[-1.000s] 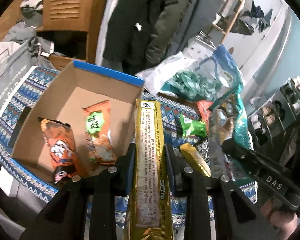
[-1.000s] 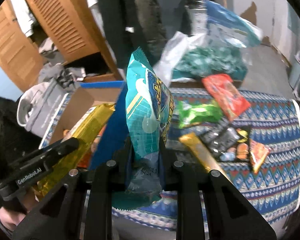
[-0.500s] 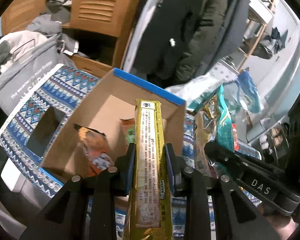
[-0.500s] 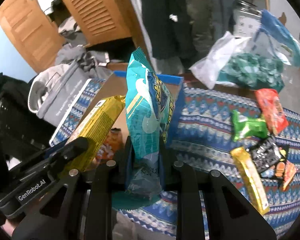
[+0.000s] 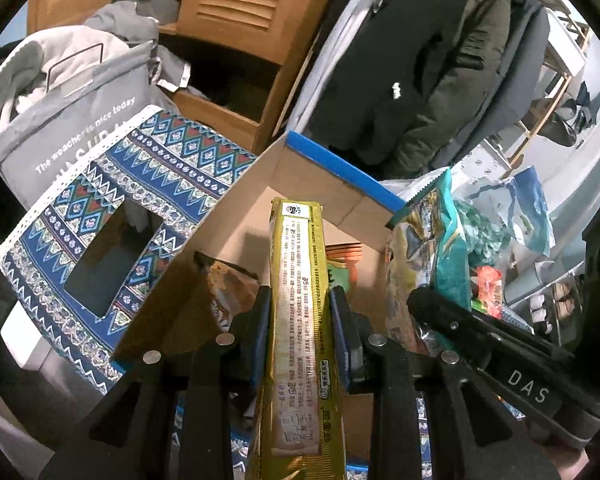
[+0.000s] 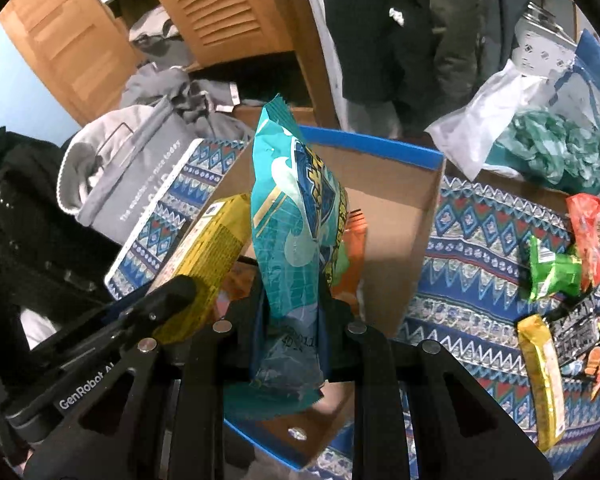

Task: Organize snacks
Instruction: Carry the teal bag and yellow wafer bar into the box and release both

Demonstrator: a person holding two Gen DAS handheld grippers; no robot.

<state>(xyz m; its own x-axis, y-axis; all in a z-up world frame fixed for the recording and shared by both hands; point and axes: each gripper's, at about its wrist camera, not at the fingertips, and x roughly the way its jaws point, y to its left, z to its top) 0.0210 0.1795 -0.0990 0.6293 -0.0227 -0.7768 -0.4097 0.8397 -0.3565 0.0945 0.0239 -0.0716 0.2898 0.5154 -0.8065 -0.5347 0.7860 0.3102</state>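
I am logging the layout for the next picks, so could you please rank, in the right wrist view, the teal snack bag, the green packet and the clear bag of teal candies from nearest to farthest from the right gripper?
1. Teal snack bag: clamped in the right gripper, centre.
2. Green packet: on the patterned cloth, far right.
3. Clear bag of teal candies: table's far edge, upper right.

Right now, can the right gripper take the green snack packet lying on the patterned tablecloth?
Probably not: the right gripper is shut on the teal snack bag, so it must release that first. The green snack packet itself lies uncovered.
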